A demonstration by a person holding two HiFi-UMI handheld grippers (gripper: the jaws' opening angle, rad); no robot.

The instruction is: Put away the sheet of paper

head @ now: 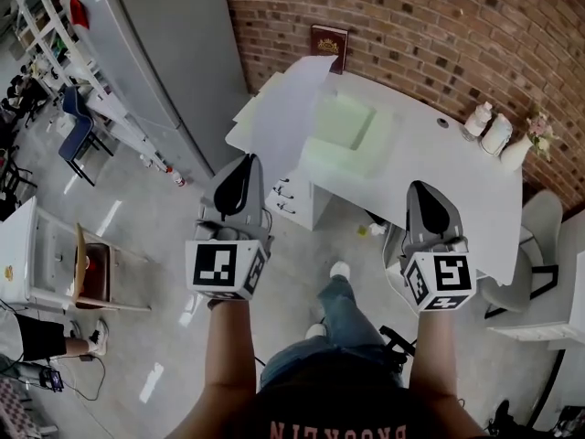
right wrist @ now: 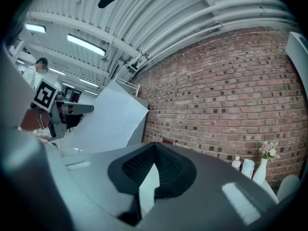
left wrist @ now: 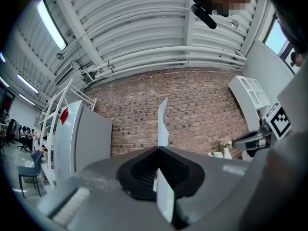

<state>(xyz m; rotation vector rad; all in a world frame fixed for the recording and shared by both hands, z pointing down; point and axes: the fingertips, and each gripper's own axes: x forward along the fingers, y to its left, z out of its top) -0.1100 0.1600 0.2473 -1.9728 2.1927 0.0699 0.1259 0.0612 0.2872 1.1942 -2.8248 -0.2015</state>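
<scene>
left gripper (head: 244,163): jaws are clamped on the near edge of the sheet of paper (head: 288,122), which is seen edge-on through the pinch in the left gripper view (left wrist: 158,148).
right gripper (head: 422,188): jaws are closed at the tips (right wrist: 154,144). A pale sliver is seen in the gap, but what it is cannot be told. No sheet is seen reaching this gripper in the head view.
sheet of paper: held in the air, standing up from the left gripper, with its top toward the far desk (head: 439,167) at the desk's left end.
desk: white, set against the brick wall (head: 411,16). A green tray (head: 343,135) lies on it, a book (head: 329,46) leans at the far edge, and vases (head: 498,133) stand at the right.
step: judged to be the carry to the desk, with the put-away not yet done.
risk, flop: the sheet is gripped at one edge only, so it may bend or crease if swung fast.
risk, slip: only a thin strip is pinched, so the sheet may be dropped to the floor if the jaws ease.
risk, snag: the free top corner may be caught on the desk edge or the book and get folded or torn.
risk, knock: the vases may be tipped if the right gripper is swung wide.
</scene>
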